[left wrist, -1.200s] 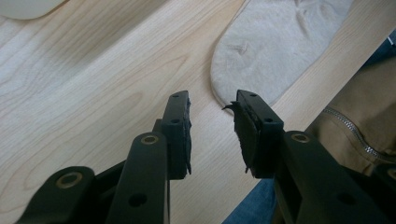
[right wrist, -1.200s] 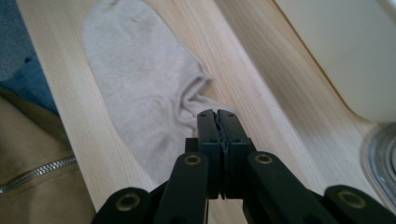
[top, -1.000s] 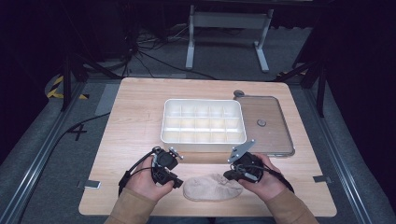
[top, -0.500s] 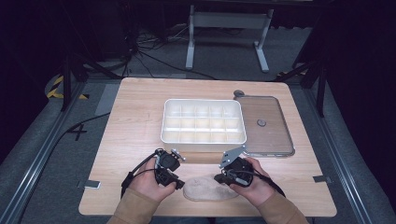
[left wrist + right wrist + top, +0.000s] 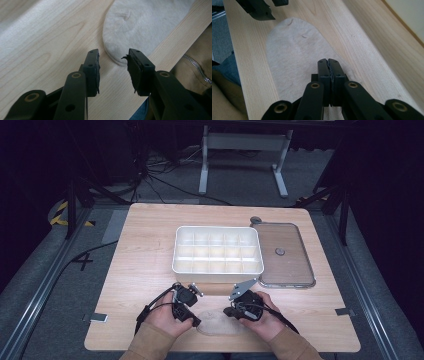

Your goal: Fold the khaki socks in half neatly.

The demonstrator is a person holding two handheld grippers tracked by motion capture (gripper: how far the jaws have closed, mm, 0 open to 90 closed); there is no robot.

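Observation:
A pale beige sock (image 5: 216, 326) lies flat on the wooden table near its front edge, between my two hands. My left gripper (image 5: 195, 320) is at the sock's left end. In the left gripper view its jaws stand open (image 5: 113, 56) just short of the sock's rounded end (image 5: 140, 27), with bare wood between them. My right gripper (image 5: 228, 312) is over the sock's right part. In the right gripper view its jaws are shut (image 5: 328, 61) low over the sock (image 5: 294, 57); I cannot see fabric pinched between them. The left gripper (image 5: 259, 10) shows beyond the sock's far end.
A white compartment tray (image 5: 217, 270) stands just behind the grippers, mid-table, and its corner (image 5: 409, 15) is close on the right. A clear lid (image 5: 295, 270) with a small knob lies to the tray's right. The table's front edge and the person's tan sleeves (image 5: 197, 67) are close by.
My right gripper has moved left, onto the sock's right part. The left gripper has edged slightly toward the sock. Less of the sock shows between the hands.

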